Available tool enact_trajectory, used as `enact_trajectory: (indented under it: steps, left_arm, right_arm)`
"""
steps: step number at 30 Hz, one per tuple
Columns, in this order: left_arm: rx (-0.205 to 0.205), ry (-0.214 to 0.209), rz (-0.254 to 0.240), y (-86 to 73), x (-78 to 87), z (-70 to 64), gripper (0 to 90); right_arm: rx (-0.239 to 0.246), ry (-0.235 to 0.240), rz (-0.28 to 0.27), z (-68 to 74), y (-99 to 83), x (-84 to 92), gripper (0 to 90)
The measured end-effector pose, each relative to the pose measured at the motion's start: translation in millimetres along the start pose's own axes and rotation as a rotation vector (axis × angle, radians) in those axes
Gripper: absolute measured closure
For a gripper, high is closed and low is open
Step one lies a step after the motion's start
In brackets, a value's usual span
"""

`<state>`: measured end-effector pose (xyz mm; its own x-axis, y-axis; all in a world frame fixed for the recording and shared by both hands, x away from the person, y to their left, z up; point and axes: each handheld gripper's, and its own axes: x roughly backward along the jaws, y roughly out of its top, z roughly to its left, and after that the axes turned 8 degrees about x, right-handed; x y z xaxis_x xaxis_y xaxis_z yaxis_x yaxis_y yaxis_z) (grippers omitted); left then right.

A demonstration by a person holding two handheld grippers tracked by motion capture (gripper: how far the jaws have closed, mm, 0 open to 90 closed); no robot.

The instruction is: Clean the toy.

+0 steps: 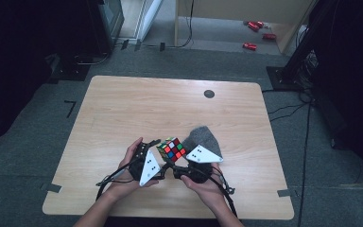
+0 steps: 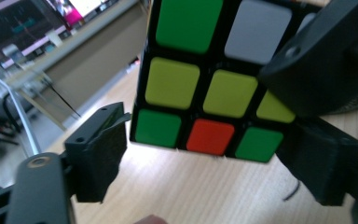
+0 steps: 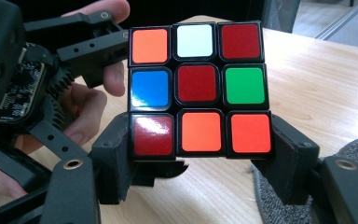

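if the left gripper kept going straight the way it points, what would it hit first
Most likely the puzzle cube, which sits right ahead of the left gripper and just beyond its open jaws. The right gripper clamps the cube's bottom row. Exact gap is hard to judge.

Puzzle cube held up off the table

The puzzle cube (image 1: 172,149) is a three-by-three cube with black edges and scrambled stickers, sitting above the near middle of the wooden top, tilted with one corner towards the far side. In the right gripper view (image 3: 198,91) one face reads orange, white, dark red along the top, blue, red, green in the middle and red, orange, orange below. In the left gripper view (image 2: 205,81) another face shows greens, yellows, a grey-white square and one orange-red square.
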<state>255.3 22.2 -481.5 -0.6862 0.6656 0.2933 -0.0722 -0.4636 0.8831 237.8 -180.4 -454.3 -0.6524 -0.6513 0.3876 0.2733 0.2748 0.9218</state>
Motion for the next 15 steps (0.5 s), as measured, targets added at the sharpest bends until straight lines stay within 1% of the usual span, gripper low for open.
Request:
enact_trajectory:
  steps: [2, 6, 11, 13, 15]
  left_arm:
    - [-0.015, 0.012, 0.001, -0.4, -0.3, -0.8, 21.0]
    - [-0.040, 0.004, 0.001, -1.8, -1.1, -3.8, 23.9]
    - [-0.054, -0.010, -0.005, -2.6, -1.3, -6.4, 31.7]
    - [-0.051, -0.014, 0.000, -3.1, -1.5, -6.4, 32.6]
    - [-0.027, -0.023, 0.007, -2.8, -1.3, -5.9, 32.9]
  right_arm:
    - [-0.002, 0.002, 0.007, -0.3, -0.3, -0.8, 34.4]
    - [-0.041, 0.020, 0.024, -3.6, -1.8, -2.4, 34.4]
    - [-0.065, 0.041, 0.040, -5.3, -2.6, -4.0, 34.4]
    - [-0.071, 0.044, 0.041, -6.0, -3.0, -4.4, 34.3]
    - [-0.081, 0.050, 0.042, -6.7, -3.4, -4.7, 34.1]
